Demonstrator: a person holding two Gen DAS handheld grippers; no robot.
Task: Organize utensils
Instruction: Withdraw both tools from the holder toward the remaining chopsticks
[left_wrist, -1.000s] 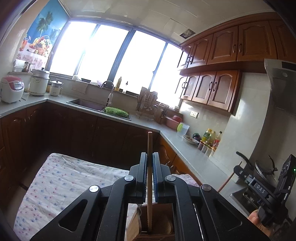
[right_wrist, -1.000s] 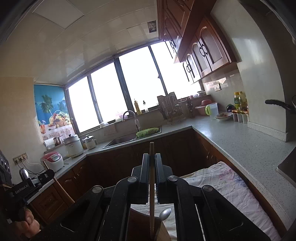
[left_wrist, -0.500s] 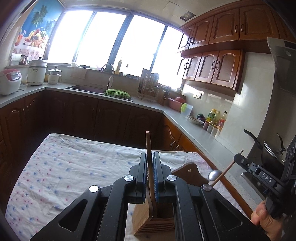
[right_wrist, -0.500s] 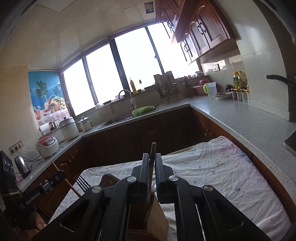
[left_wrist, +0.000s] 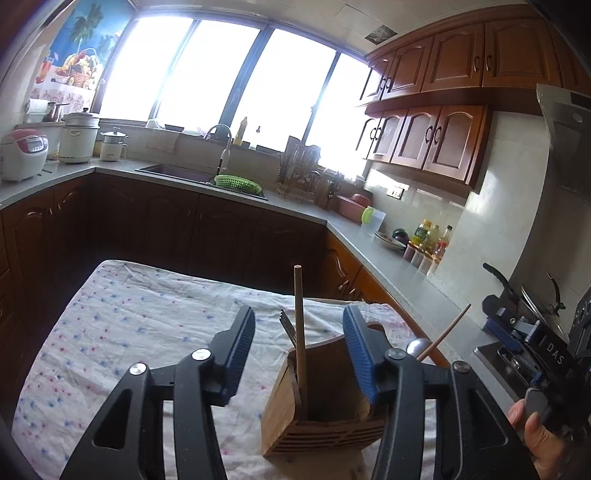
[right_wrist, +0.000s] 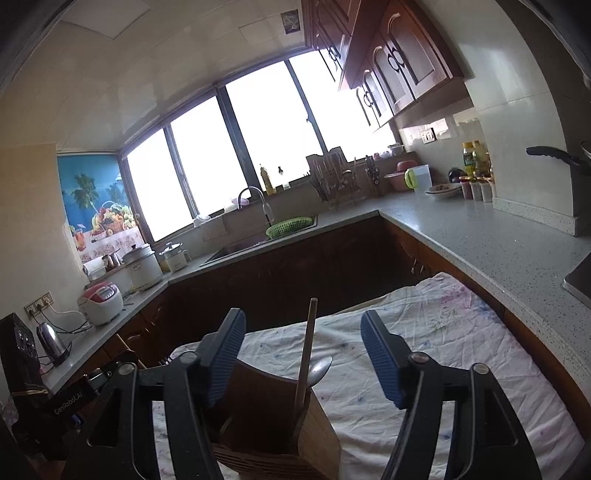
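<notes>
Sunlit kitchen bench under a floral cloth (left_wrist: 122, 325) carries a wooden holder (left_wrist: 325, 402), and both sets of fingers, left (left_wrist: 299, 354) and right (right_wrist: 303, 354), are opening, released around upright chopsticks (left_wrist: 300, 332) whose lower ends sit in its compartments.

A wooden utensil holder (left_wrist: 321, 398) stands on a cloth-covered table (left_wrist: 129, 332), near its right side. In it a fork's wooden handle (left_wrist: 300, 332) stands upright, tines (left_wrist: 287, 326) behind it; a spoon (right_wrist: 320, 369) leans in the other compartment. Behind the table runs the counter (left_wrist: 295, 210), with the sink (left_wrist: 177, 171) under the window (left_wrist: 221, 74) and a dish rack (left_wrist: 299, 173) to the sink's right.
</notes>
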